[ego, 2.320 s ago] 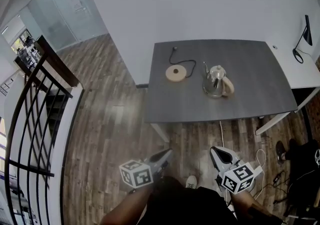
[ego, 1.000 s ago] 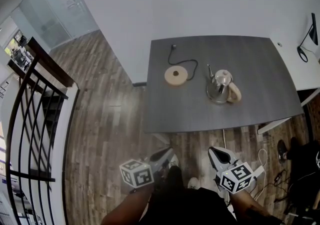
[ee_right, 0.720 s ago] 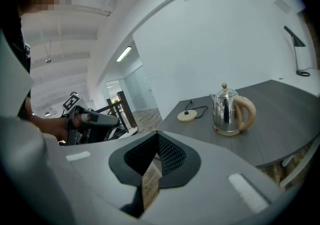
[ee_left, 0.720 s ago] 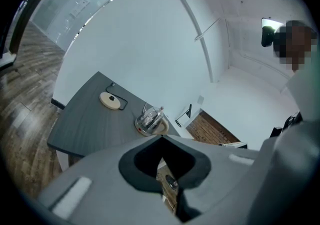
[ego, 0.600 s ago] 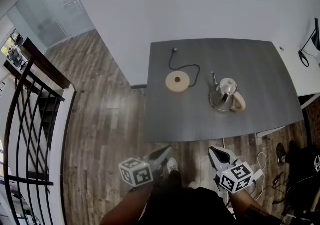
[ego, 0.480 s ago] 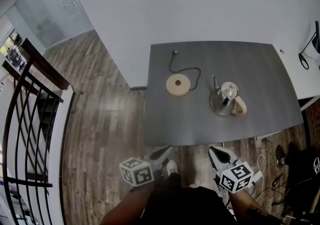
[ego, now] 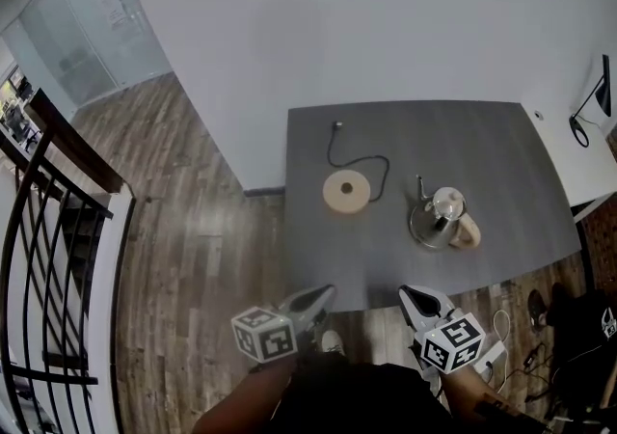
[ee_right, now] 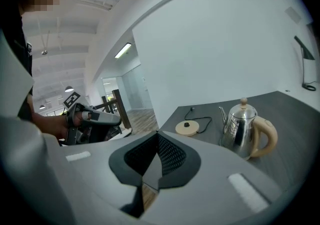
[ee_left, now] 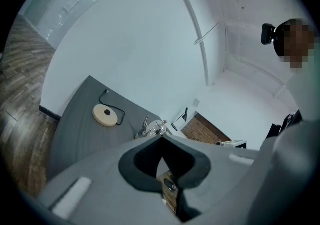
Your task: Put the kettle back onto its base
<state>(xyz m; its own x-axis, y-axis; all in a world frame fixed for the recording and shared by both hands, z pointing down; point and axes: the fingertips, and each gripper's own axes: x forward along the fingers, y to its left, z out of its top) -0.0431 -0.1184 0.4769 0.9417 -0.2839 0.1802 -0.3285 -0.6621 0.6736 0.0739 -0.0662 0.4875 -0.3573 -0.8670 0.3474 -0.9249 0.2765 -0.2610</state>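
So the biggest things around you are the wood floor (ego: 202, 220) and the plain white wall (ego: 366, 27) behind everything. Off to your left there's a black railing (ego: 48, 230).

The dark grey tabletop (ego: 501, 162) sits against that wall, right in front of you. A white desk (ego: 578, 148) butts up to its right side.

You've got a claw in each hand, both held low at the near edge of the tabletop. The left claw (ego: 325, 293) is pressed together at the tips with nothing in it. Same deal with the right claw (ego: 409, 294): pads closed on each other, empty. Both point toward the tabletop, and both are well apart from the stuff on it.

The kettle (ego: 439, 220) is standing upright on the bare tabletop, over on the right half and closer to your edge than to the wall. It's shiny metal with a cream handle, a little knob on the lid and a thin spout. The handle faces right and the spout points back toward the wall. It's not on its base.

The base (ego: 346, 191) is the round cream disc with a dark centre. It's left of the kettle with clear tabletop between them. Its black cord (ego: 378, 165) loops around the far side of the base and ends at a plug (ego: 336, 124) lying near the wall edge.
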